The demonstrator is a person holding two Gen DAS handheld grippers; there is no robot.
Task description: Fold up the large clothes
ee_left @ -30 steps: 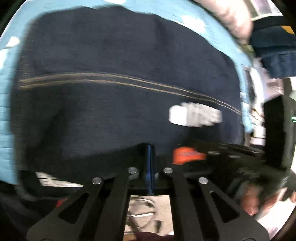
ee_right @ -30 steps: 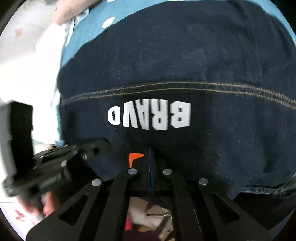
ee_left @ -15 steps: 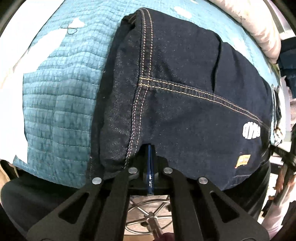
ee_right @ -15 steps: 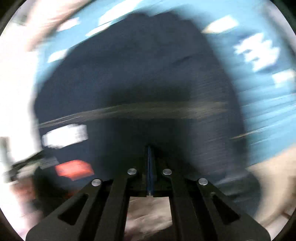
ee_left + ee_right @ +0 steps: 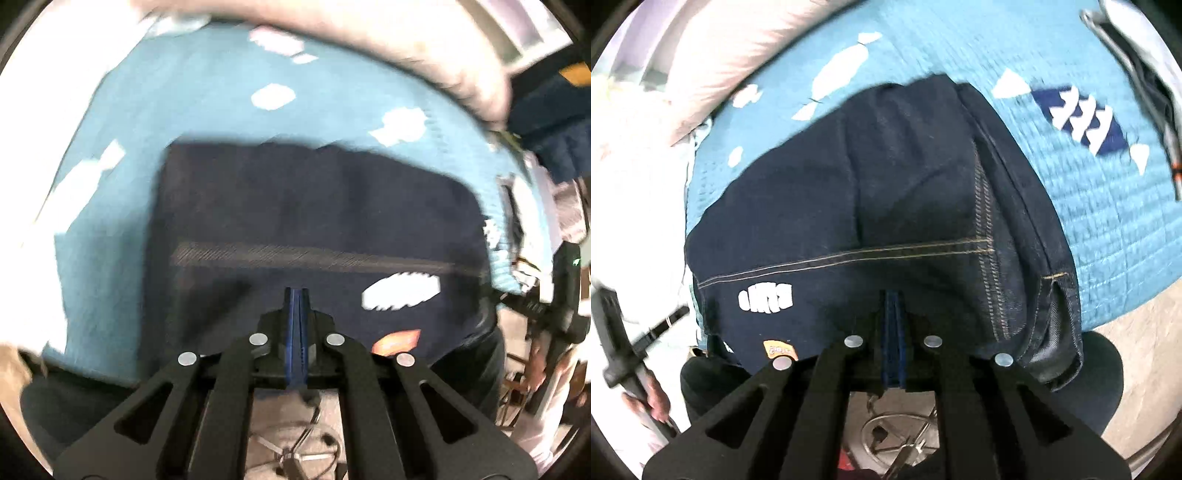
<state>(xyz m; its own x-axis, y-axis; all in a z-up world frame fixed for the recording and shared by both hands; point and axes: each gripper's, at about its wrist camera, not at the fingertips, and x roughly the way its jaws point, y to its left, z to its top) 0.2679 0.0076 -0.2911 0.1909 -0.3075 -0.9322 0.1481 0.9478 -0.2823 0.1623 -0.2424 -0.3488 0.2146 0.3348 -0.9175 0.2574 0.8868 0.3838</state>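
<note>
Folded dark denim jeans (image 5: 314, 206) (image 5: 886, 184) lie flat on a teal quilt (image 5: 184, 110) (image 5: 1108, 221), with white lettering (image 5: 400, 291) (image 5: 765, 297) and an orange label (image 5: 397, 339) (image 5: 778, 349) near the front edge. My left gripper (image 5: 296, 291) hovers over the jeans' front middle, blue pads together, nothing between them. My right gripper (image 5: 894, 295) hangs over the front edge near the side seam. Its jaws are just opening, the pads still almost touching, and no cloth shows between them. The left wrist view is blurred.
A pink pillow (image 5: 713, 55) lies along the far side of the quilt. More dark clothes (image 5: 546, 110) are piled at the far right. Below the quilt's front edge are beige floor (image 5: 1145, 350) and a metal chair base (image 5: 897, 435). A hand (image 5: 653, 402) shows at left.
The left gripper's tips, earlier tucked under the jeans' front edge, now stand free above the cloth, and that view has pulled back. The right gripper has shifted sideways toward the side seam.
</note>
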